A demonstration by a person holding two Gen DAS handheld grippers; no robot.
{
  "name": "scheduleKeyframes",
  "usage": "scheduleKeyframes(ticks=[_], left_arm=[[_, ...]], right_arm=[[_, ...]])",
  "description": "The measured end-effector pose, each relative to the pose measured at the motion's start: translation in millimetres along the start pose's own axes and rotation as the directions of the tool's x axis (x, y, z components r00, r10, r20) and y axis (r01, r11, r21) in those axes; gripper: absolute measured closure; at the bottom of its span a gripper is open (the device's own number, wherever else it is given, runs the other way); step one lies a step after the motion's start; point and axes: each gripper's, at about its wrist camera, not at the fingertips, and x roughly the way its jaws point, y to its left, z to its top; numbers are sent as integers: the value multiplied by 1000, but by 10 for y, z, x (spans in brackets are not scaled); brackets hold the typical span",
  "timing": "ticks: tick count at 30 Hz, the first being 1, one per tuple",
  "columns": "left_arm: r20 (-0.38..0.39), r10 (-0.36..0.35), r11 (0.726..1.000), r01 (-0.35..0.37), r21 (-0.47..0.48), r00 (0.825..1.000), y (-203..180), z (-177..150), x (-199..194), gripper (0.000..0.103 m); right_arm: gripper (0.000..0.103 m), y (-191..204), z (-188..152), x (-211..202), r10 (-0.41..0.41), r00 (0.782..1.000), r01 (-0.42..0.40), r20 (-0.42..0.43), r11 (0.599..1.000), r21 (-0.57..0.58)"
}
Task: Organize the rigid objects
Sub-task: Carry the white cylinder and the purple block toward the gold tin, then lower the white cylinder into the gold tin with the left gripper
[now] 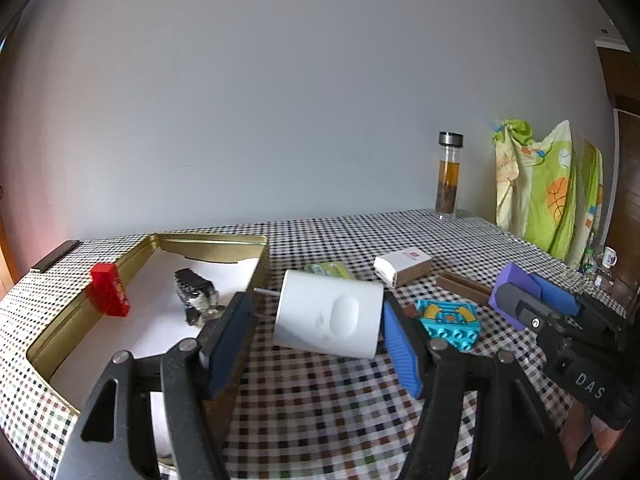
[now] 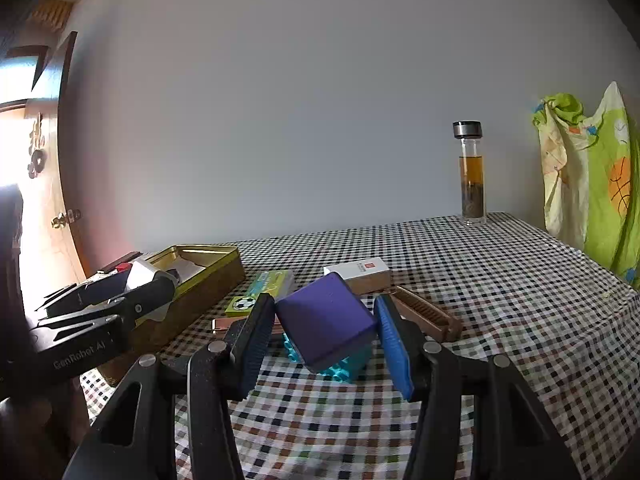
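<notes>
My left gripper (image 1: 316, 304) is shut on a white charger block (image 1: 328, 314). Its thin prongs point at the left pad and its flat end sits against the right pad. It hangs tilted beside the right wall of an open gold tin (image 1: 212, 242). In the tin lie a red block (image 1: 109, 290) and a metal watch (image 1: 196, 292). My right gripper (image 2: 324, 304) is shut on a purple block (image 2: 326, 324), held tilted just above a teal studded brick (image 2: 348, 366). The left wrist view shows that purple block (image 1: 510, 280) at the right.
On the checked tablecloth lie a green card pack (image 2: 260, 292), a white carton (image 2: 360, 270) and a brown comb-like piece (image 2: 428, 314). A glass tea bottle (image 2: 472, 176) stands at the back by the wall. A green patterned cloth (image 2: 592, 184) hangs at the right.
</notes>
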Motion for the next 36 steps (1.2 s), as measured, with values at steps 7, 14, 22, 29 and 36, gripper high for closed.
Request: scheduleKeyframes(ticks=[7, 14, 22, 29, 36], left_arm=[[10, 27, 1000, -26, -16, 1000, 121, -11, -36, 38], [13, 50, 998, -50, -42, 999, 279, -38, -89, 38], [10, 64, 995, -63, -78, 998, 465, -70, -129, 38], [1, 72, 993, -71, -98, 997, 561, -69, -134, 38], [-1, 80, 991, -79, -110, 997, 622, -79, -155, 38]], right_arm=[[49, 160, -2, 60, 26, 1000, -26, -8, 999, -20], [49, 343, -24, 84, 60, 998, -61, -17, 997, -45], [49, 546, -45, 123, 91, 996, -93, -24, 992, -80], [49, 693, -56, 168, 115, 993, -118, -33, 988, -100], [49, 813, -72, 195, 129, 991, -133, -39, 983, -126]])
